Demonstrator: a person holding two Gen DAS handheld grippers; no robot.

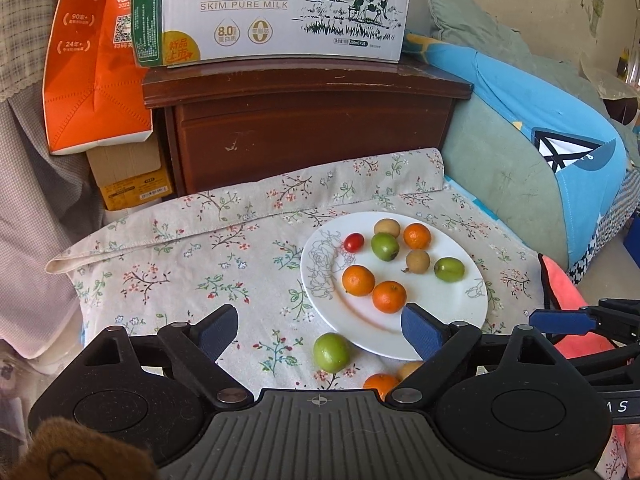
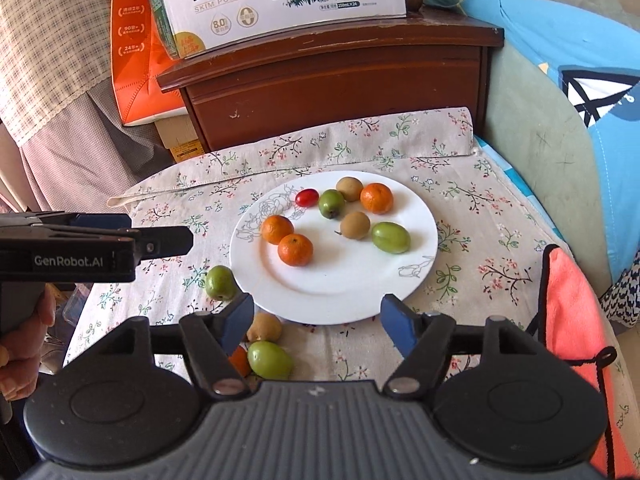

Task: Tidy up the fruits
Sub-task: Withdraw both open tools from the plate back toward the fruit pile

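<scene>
A white plate (image 1: 448,304) (image 2: 348,280) on a floral cloth holds several small fruits: oranges (image 1: 358,280) (image 2: 295,249), green fruits (image 1: 449,269) (image 2: 391,237), brown fruits (image 1: 417,260) (image 2: 355,225) and a red tomato (image 1: 354,242) (image 2: 307,197). Off the plate lie a green fruit (image 1: 331,352) (image 2: 220,282), a brown fruit (image 1: 409,369) (image 2: 264,327), an orange (image 1: 380,384) (image 2: 240,360) and another green fruit (image 2: 269,360). My left gripper (image 1: 320,332) is open and empty over the loose green fruit. My right gripper (image 2: 318,320) is open and empty at the plate's near rim.
A dark wooden cabinet (image 1: 312,128) (image 2: 336,92) with a milk carton box (image 1: 280,8) stands behind the cloth. An orange bag (image 1: 92,72) is at the left. A blue and green cushion (image 1: 540,152) and a pink towel (image 2: 576,328) lie at the right.
</scene>
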